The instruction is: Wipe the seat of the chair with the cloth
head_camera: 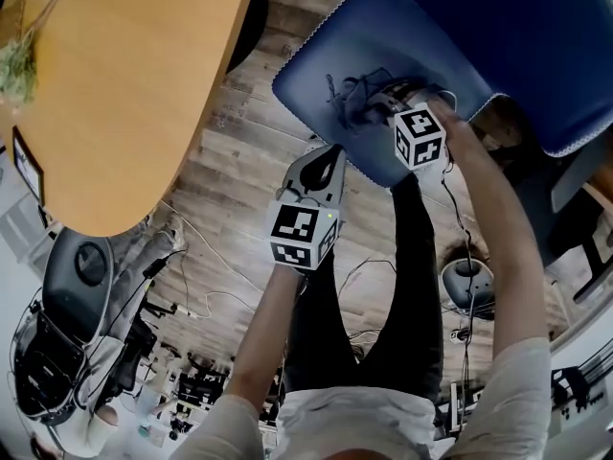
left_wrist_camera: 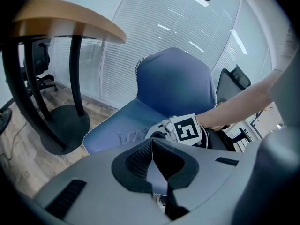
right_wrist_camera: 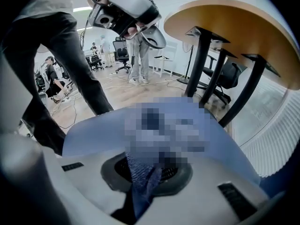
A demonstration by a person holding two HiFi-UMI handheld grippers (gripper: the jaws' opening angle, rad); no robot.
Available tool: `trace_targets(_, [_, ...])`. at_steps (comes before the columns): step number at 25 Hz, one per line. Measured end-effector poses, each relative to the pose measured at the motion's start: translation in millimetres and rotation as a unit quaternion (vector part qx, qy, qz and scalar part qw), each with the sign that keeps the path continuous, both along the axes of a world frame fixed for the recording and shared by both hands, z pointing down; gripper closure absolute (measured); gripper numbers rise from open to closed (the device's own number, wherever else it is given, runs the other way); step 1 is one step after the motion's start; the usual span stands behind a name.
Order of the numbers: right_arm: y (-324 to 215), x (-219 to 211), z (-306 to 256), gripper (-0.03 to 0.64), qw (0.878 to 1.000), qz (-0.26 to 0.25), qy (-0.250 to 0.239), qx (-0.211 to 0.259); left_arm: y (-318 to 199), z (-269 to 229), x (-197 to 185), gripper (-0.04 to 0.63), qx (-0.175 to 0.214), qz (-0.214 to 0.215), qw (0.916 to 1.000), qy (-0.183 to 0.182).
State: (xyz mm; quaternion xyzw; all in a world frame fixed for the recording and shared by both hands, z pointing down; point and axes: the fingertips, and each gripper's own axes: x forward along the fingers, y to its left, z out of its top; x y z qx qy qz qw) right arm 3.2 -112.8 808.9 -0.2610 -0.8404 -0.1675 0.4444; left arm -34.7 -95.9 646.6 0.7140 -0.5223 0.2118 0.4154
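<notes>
The right claw (head_camera: pixel 381 106) is pinching the cloth (head_camera: pixel 352 96), pressing it onto the seat (head_camera: pixel 383 36) to wipe. The left claw (head_camera: pixel 324 164) is hanging pressed together and empty, probably keeping out of the way.

Both arms reach forward and down: the right arm (head_camera: pixel 490 223) extends farther, the right gripper (head_camera: pixel 385 103) with fingers clamped on the cloth (head_camera: pixel 351 94); the left gripper (head_camera: pixel 321 168) is held nearer, fingers together, empty.
</notes>
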Motion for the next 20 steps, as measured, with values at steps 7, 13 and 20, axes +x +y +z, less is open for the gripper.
trace_targets(7, [-52.9, 20.8, 3.8, 0.566, 0.998, 0.053, 0.017, 0.017, 0.5, 2.7, 13.6, 0.568, -0.003, 0.013, 0.9999, 0.003])
trace_targets(13, [-88.3, 39.8, 3.0, 0.566, 0.994, 0.105, 0.020, 0.031, 0.0, 2.3, 20.5, 0.568, -0.006, 0.022, 0.9997, 0.003])
trace_targets(20, [-122.2, 53.1, 1.0, 0.566, 0.970, 0.244, 0.017, 0.007, 1.7, 4.7, 18.6, 0.568, -0.012, 0.028, 0.9995, 0.000])
